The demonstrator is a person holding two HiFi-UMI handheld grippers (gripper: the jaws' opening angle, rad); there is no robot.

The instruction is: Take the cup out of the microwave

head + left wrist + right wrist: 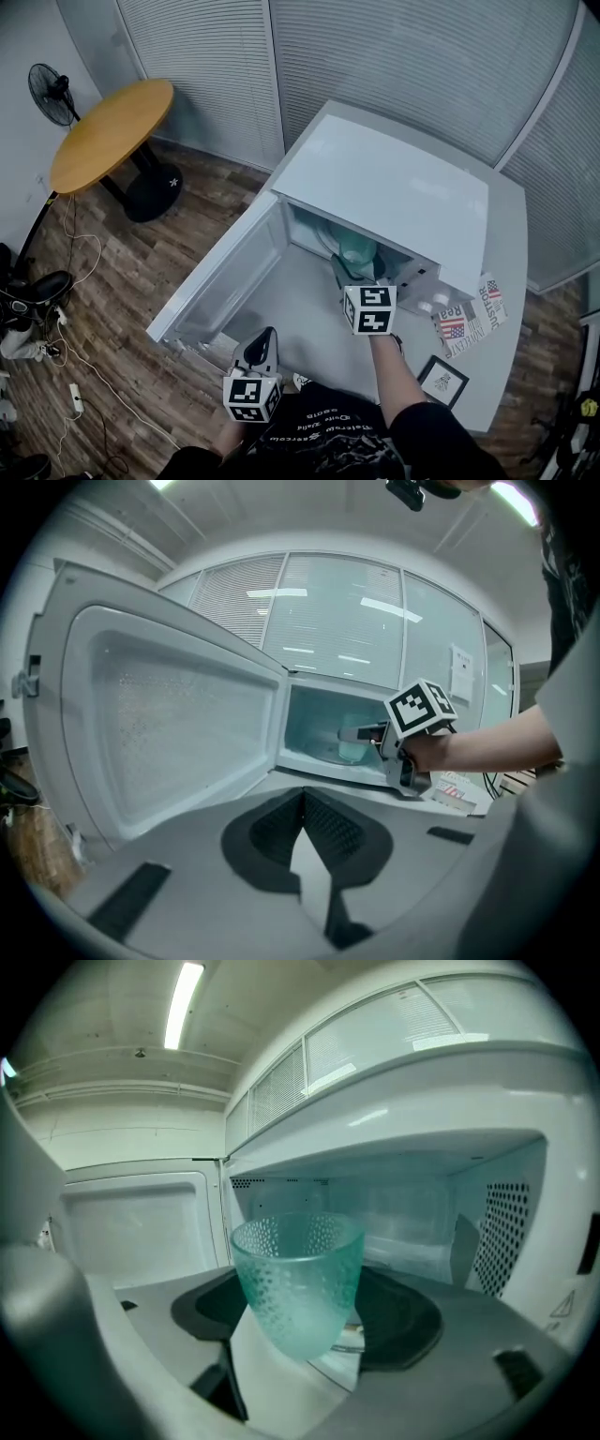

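Right gripper view: cup [298, 1283], a frosted green dimpled glass, sits between the two jaws of the right gripper [300, 1335], which press on its sides. I judge it grasped. The cup stays upright, and I cannot tell if its base is clear of the cavity floor.

Head view: microwave [394, 187] stands on a pale counter [506, 309] with its door [225, 281] swung fully open to the left. The cup [357, 251] is at the cavity mouth, under the roof edge, so not yet out.

Status: door open, done. Grasp, done by my reading. Left to do: draw the cup back over the sill and clear of the opening.

Left gripper view: left gripper [302, 803] has its jaws pressed together on nothing. In the head view it hangs low near the person's body, in front of the open door and well apart from the cup.

Surroundings:
- Cavity roof close above the rim, perforated wall to the right; little room to tilt.
- Open door flanks the exit path on the left.
- Flag-printed paper [469, 319] and small dark-framed card [442, 382] lie on the counter to the right.
- Round wooden table [112, 131] and fan [52, 94] are far off and irrelevant.
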